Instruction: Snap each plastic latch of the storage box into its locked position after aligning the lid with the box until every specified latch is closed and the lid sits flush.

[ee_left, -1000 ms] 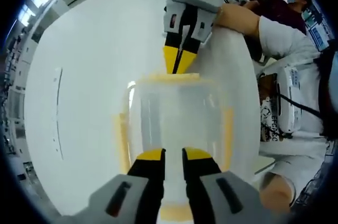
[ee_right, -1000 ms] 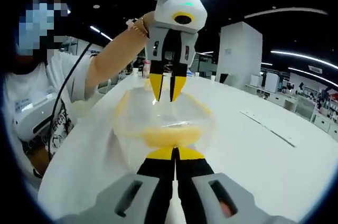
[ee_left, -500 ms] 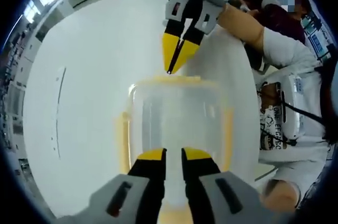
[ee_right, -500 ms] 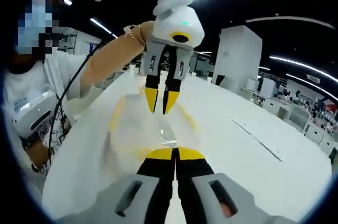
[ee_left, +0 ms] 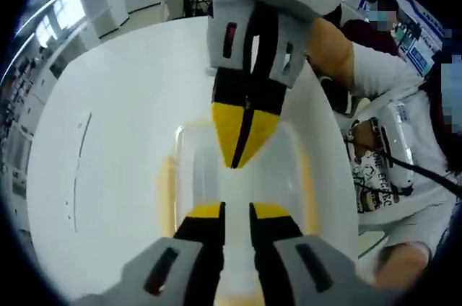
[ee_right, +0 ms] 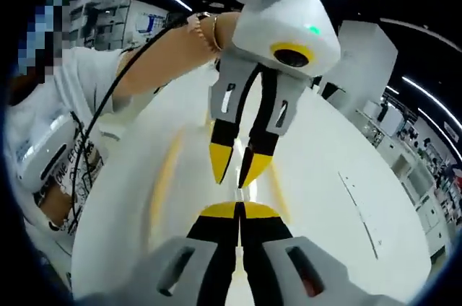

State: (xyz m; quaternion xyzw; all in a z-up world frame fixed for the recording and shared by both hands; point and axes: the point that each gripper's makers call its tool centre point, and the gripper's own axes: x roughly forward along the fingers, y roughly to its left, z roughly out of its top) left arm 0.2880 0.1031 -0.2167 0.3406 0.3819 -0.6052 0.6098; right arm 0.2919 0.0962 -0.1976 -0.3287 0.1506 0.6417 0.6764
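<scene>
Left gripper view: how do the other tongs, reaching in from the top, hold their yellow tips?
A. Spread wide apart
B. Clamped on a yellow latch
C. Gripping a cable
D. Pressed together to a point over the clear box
D: the right tongs come to one closed point with only a thin dark seam between the tips, above the clear box, and nothing is held between them.
</scene>
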